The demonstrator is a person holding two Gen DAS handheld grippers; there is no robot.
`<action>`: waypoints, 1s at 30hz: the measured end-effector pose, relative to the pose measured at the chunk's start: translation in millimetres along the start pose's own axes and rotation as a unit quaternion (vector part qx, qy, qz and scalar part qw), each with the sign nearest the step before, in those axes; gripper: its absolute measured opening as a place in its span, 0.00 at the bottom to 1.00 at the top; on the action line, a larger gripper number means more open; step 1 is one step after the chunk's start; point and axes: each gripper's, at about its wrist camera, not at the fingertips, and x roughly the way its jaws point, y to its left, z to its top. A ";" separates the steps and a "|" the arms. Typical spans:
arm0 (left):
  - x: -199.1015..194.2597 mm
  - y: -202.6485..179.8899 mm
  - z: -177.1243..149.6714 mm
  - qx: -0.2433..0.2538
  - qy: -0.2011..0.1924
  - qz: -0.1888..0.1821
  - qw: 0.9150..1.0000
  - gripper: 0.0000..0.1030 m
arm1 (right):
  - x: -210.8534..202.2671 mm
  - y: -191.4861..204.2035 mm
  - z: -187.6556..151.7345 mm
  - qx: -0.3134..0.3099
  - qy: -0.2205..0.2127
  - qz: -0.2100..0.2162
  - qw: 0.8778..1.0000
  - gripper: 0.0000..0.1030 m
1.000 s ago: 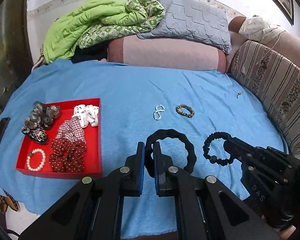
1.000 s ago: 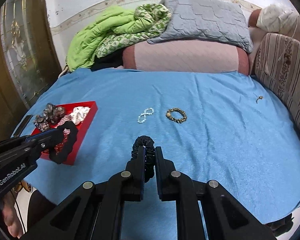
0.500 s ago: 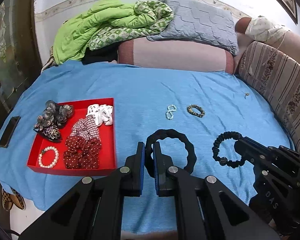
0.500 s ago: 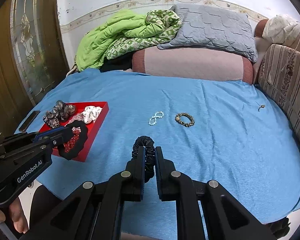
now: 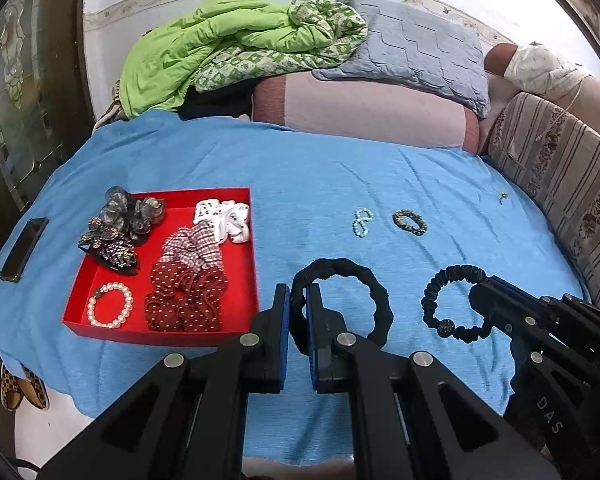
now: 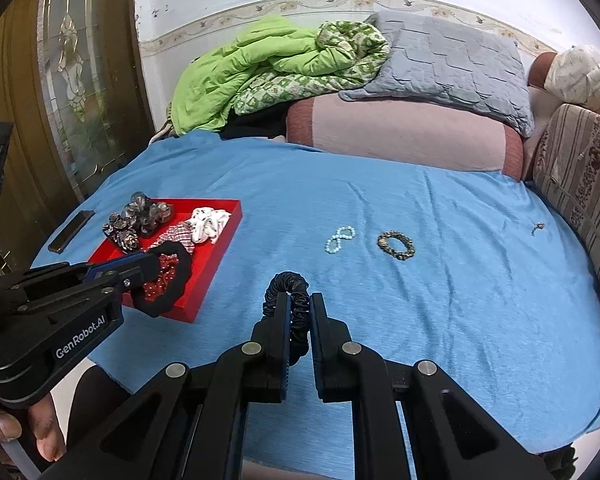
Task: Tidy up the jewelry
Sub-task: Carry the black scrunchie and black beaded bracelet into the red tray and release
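Carriage toward my red cardboard tray (image 5: pixel 256 280): left gripper (image 5: pixel 298 300) clamps the black fabric scrunchie (image 5: pixel 380 304), right gripper (image 6: pixel 300 308) the black ruched satin scrunchie (image 6: pixel 288 280), both now nearer, unplaced.

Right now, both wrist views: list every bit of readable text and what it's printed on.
"GenRobot.AI": white lettering on the body of the left gripper, seen in the right wrist view.
"DAS": pale letters on the body of the right gripper, seen in the left wrist view; the word may run on out of sight.
No other text: the red tray, the phone and the wall show none that can be read.
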 end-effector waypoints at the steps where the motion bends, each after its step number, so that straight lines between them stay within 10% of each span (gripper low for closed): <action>1: 0.1 2.8 -0.3 -0.001 0.000 0.002 1.000 0.07 | 1.7 3.9 1.0 -0.002 0.001 0.002 1.000 0.10; 30: 16.7 145.9 -5.5 -0.093 0.012 0.071 0.993 0.07 | 64.7 119.1 33.8 -0.073 0.031 0.092 0.993 0.10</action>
